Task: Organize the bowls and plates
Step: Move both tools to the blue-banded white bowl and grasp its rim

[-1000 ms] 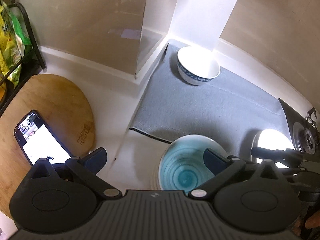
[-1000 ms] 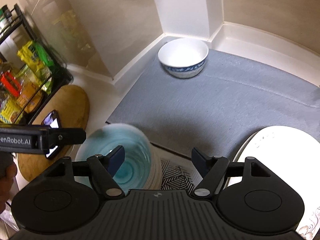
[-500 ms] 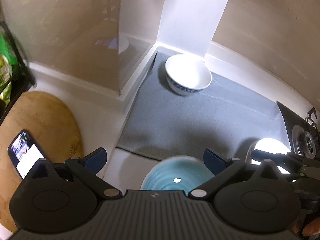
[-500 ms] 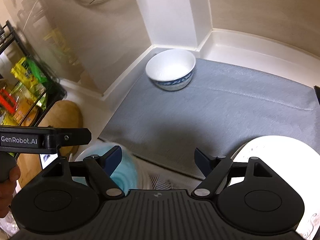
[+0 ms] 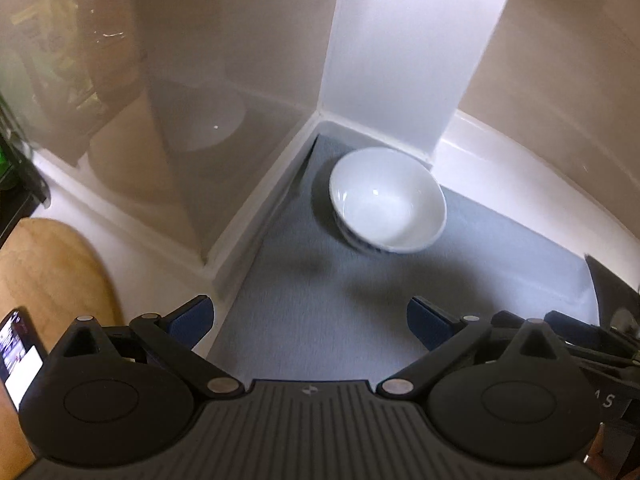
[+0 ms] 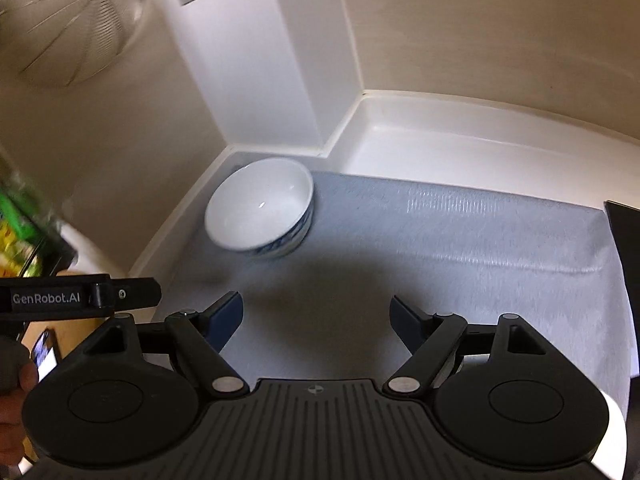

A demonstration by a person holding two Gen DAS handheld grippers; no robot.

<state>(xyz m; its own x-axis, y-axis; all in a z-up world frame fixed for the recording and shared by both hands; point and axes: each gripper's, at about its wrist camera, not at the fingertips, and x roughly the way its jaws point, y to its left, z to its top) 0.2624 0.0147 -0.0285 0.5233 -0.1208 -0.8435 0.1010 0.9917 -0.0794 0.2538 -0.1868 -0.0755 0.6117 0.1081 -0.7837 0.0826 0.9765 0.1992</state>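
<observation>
The left gripper [image 5: 310,320] stood with its blue-padded jaws spread wide and nothing between them; only grey mat showed in the gap. The right gripper [image 6: 316,318] was likewise wide open and empty, its jaws framing bare mat. Both tools pointed steeply downward and toward the same corner, which suggested an approach rather than a grasp. The body of the left tool crossed the left edge of the right wrist view, so the two were held close side by side, with the person's hand [image 6: 16,384] gripping its handle.

Ahead of both sets of jaws, well apart from the pads, sat the white ceramic bowl with a blue patterned band [image 5: 387,200], upright and empty. It rested on the grey fabric drying mat [image 5: 320,312], tucked near the back corner where the white upstand met the white column [image 5: 404,60]; that position would keep it clear of the open mat, leaving room for further pieces.

Outward to the left lay a round wooden board [image 5: 52,276] with a lit phone [image 5: 20,356] on it. A wire strainer [image 6: 68,20] hung on the wall above. A white rim, probably a plate, was barely visible at the lower right of the right wrist view; its identity could not be confirmed.
</observation>
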